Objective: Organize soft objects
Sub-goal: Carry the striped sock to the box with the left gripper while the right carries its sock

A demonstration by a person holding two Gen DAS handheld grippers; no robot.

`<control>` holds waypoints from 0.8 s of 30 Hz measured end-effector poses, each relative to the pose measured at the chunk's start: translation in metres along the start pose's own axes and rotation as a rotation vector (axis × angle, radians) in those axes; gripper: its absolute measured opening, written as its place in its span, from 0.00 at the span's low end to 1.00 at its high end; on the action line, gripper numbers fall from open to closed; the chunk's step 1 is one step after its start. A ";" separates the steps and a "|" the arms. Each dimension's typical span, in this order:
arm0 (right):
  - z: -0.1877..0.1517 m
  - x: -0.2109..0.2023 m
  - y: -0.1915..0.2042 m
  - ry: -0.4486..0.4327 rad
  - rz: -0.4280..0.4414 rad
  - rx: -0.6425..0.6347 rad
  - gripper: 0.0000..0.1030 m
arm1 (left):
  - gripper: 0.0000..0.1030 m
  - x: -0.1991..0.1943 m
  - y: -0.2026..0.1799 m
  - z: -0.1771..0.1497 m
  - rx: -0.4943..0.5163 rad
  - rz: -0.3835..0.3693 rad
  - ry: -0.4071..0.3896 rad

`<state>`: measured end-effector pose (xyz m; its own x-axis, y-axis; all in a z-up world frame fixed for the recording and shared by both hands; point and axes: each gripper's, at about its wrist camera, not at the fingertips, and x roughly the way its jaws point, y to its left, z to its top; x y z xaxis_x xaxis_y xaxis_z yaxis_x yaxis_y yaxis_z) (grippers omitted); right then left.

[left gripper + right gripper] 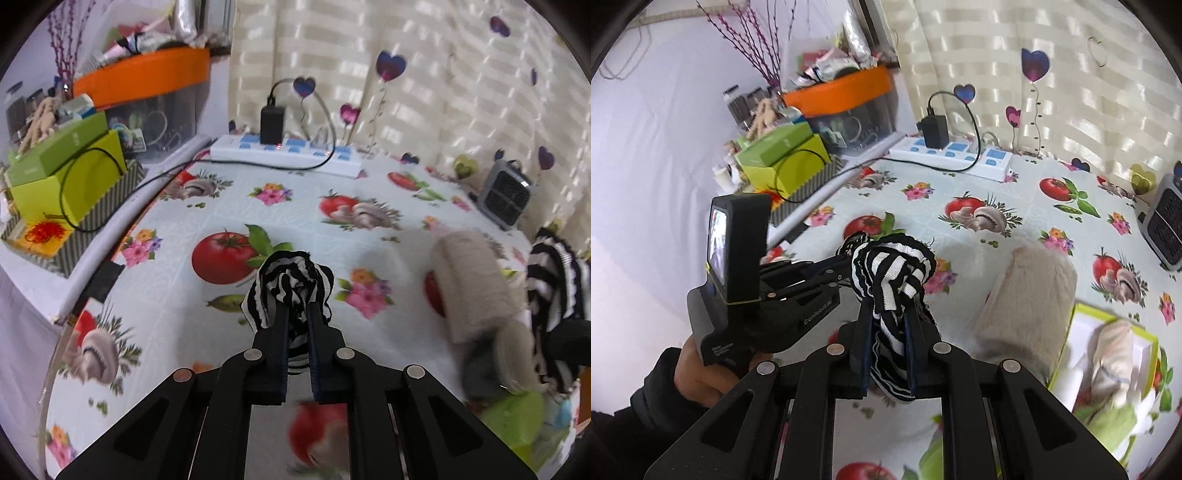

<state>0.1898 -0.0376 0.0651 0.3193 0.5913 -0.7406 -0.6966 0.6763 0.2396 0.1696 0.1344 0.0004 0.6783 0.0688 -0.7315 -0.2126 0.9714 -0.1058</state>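
Observation:
A black-and-white striped cloth (291, 288) is held above the table by both grippers, one at each end. My left gripper (297, 310) is shut on one bunched end. My right gripper (888, 314) is shut on the other end (892, 273); the left gripper (846, 264) also shows in the right wrist view, pinching the cloth from the left. A rolled beige towel (1027, 291) lies on the table to the right and shows blurred in the left wrist view (476, 288). A lime-rimmed box (1067, 354) at right holds a rolled pale cloth (1115, 354).
The table wears a tomato-and-mushroom oilcloth (236, 206). A white power strip (288, 153) with a black charger sits at the back by the curtain. Green boxes (62, 177) and an orange-lidded bin (147, 77) crowd the left. A small grey heater (506, 195) stands far right.

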 end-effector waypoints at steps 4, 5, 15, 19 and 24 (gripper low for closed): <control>-0.018 -0.022 0.002 -0.047 0.020 0.024 0.14 | 0.08 -0.032 -0.010 -0.009 0.003 -0.026 -0.039; -0.021 -0.026 0.002 -0.056 0.024 0.029 0.14 | 0.08 -0.040 -0.014 -0.012 0.008 -0.032 -0.049; -0.064 -0.065 0.009 -0.137 0.063 0.067 0.14 | 0.09 -0.093 -0.042 -0.039 0.046 -0.084 -0.096; -0.083 -0.082 0.009 -0.175 0.065 0.089 0.14 | 0.09 -0.107 -0.049 -0.050 0.052 -0.112 -0.103; -0.106 -0.096 0.007 -0.206 0.051 0.126 0.15 | 0.09 -0.125 -0.055 -0.066 0.061 -0.148 -0.114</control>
<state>0.0859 -0.1361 0.0712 0.4189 0.6945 -0.5850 -0.6337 0.6850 0.3594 0.0502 0.0572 0.0535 0.7750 -0.0537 -0.6297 -0.0638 0.9846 -0.1625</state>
